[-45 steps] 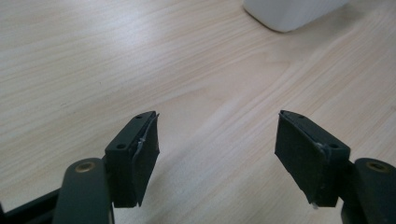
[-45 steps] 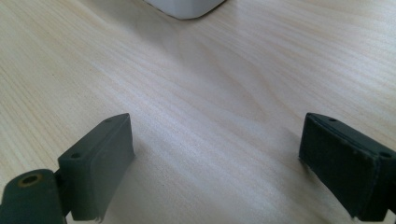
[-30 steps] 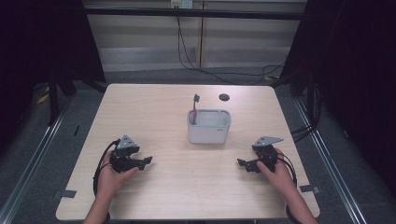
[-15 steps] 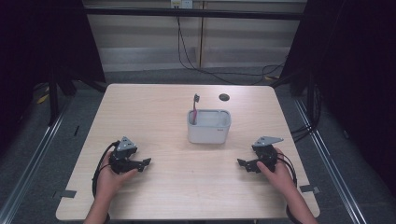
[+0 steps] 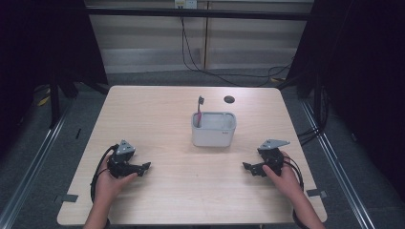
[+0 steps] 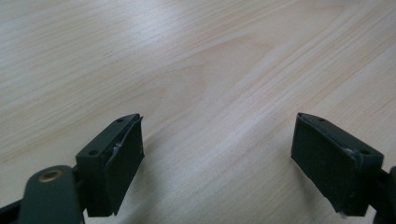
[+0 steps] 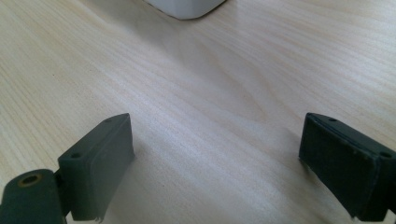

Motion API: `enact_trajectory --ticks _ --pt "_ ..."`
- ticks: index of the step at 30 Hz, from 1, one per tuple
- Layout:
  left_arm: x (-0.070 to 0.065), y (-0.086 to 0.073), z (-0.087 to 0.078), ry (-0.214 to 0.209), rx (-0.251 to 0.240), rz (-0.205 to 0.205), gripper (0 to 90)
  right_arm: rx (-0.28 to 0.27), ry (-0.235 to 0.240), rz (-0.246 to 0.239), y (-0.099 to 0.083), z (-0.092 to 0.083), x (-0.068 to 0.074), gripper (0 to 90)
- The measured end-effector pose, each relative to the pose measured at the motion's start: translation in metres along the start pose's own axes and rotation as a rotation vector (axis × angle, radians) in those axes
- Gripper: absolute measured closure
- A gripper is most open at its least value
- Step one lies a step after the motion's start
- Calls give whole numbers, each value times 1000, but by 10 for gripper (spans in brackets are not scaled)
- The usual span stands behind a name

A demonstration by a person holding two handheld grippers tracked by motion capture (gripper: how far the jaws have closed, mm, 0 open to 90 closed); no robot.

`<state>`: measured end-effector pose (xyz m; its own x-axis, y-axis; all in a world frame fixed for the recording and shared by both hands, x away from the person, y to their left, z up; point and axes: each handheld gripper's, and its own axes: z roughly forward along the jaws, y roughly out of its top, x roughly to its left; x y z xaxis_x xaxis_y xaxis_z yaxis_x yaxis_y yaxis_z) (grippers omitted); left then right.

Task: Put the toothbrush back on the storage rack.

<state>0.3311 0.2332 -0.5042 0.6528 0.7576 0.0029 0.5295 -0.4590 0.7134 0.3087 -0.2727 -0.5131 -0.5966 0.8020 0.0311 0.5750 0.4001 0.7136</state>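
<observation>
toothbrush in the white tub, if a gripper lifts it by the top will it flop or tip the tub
The toothbrush looks like a thin, straight stick leaning in the tub's corner, so probably stiff and light. Its narrow handle may twist or slip between flat pads. The white tub looks squat and broad-based, so it will likely stay put, though the brush could drag on the rim.

Your bench [image 5: 157, 119] looks pale wood-grain, smooth, slight sheen; tub [image 5: 213, 133] white glossy plastic; tongs' pads [image 6: 125, 154] matt black.
</observation>
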Motion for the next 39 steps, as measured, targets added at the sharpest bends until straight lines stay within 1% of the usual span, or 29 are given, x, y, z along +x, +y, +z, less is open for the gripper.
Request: enact_trajectory --ticks 1,2,3,6,7,8,9,15,16,24,39 --pt "1 -1 0 -1 4 7 158 0 0 0 0 0 0 94" --pt "1 -2 -1 -1 4 -6 157 0 0 0 0 0 0 94" --pt "3 -2 -1 -2 10 1 154 0 0 0 0 0 0 94" --pt "5 -5 -2 4 15 -11 149 0 0 0 0 0 0 94" --pt "6 -6 -2 -2 8 -30 149 0 0 0 0 0 0 94" --pt "7 -7 -2 5 4 -26 149 0 0 0 0 0 0 94" --pt "8 -7 -3 3 12 -16 149 0 0 0 0 0 0 94" --pt "8 -9 -2 -3 -11 -21 144 0 0 0 0 0 0 94" --pt "9 -10 -3 -2 -9 -11 142 0 0 0 0 0 0 94" --pt "9 -10 -2 -12 -15 -13 124 -1 -1 -1 0 0 0 94" --pt "9 -10 -2 -16 -12 -13 111 -1 -1 -1 0 0 0 94"
